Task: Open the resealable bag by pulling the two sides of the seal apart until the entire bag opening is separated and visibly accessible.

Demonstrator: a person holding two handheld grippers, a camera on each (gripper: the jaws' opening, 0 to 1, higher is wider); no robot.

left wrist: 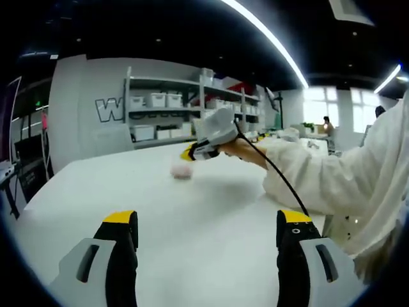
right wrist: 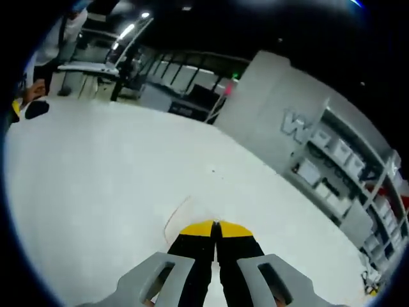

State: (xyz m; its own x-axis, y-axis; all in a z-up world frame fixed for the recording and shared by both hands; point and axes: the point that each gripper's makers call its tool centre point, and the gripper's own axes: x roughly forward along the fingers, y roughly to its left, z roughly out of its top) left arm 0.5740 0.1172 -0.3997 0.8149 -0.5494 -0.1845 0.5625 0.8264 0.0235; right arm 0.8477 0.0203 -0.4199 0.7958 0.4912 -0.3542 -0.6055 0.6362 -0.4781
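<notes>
On the white surface, the right gripper pinches the clear resealable plastic bag's edge (seemingly), while the released left gripper must next grab the opposite seal side.

Open table before left hand-held gripper

A white counter carries a small pinkish resealable bag, lying well in from its edges.

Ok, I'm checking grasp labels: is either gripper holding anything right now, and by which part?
Left gripper: jaws open, nothing held. Right gripper: jaws shut at the faint clear bag, seemingly pinching its edge; the exact hold cannot be told.
</notes>
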